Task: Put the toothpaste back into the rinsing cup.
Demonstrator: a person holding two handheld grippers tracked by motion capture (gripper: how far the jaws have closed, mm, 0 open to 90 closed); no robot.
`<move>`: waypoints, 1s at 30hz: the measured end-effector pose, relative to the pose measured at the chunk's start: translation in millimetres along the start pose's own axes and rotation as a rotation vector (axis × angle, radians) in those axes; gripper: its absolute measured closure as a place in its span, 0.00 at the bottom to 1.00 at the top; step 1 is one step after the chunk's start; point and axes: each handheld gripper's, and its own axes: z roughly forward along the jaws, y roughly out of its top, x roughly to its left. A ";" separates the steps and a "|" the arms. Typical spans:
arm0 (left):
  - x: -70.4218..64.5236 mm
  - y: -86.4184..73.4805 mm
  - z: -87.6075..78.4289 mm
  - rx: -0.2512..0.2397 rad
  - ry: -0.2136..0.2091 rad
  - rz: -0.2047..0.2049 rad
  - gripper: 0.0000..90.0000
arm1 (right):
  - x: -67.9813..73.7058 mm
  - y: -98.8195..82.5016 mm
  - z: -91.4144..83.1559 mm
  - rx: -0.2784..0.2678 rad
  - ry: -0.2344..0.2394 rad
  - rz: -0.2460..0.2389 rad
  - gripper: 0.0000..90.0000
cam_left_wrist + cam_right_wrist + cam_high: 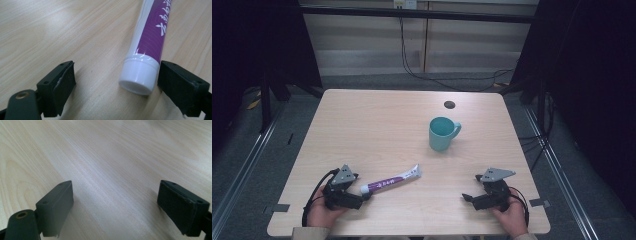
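A white and purple toothpaste tube [391,181] lies flat on the wooden table [377,125], its white cap end toward my left gripper [361,186]. In the left gripper view that gripper [117,73] is open and low over the table. The tube's cap [137,76] lies between the jaws, close against the right-hand one, with the purple body [152,32] running away from me. A teal mug [442,134] stands upright right of the table's centre, handle to the right. My right gripper [472,187] rests near the front right edge, open [115,192], with bare wood between its jaws.
A small black round mark [449,104] sits on the table behind the mug. Dark frame posts [267,95] and cables [447,80] stand beyond the far edge. Bare wood stretches across the table's left and far parts.
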 end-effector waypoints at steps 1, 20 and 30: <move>0.1 0.2 0.2 0.000 0.000 -0.001 0.16 | 0.0 0.0 0.0 0.000 0.000 0.000 0.14; -3.7 46.0 7.1 0.345 -0.048 0.062 0.30 | -0.1 0.0 0.0 0.000 0.000 0.001 0.14; -7.8 79.3 15.8 0.459 -0.077 0.121 0.37 | -0.1 0.0 -0.1 0.000 0.001 0.001 0.14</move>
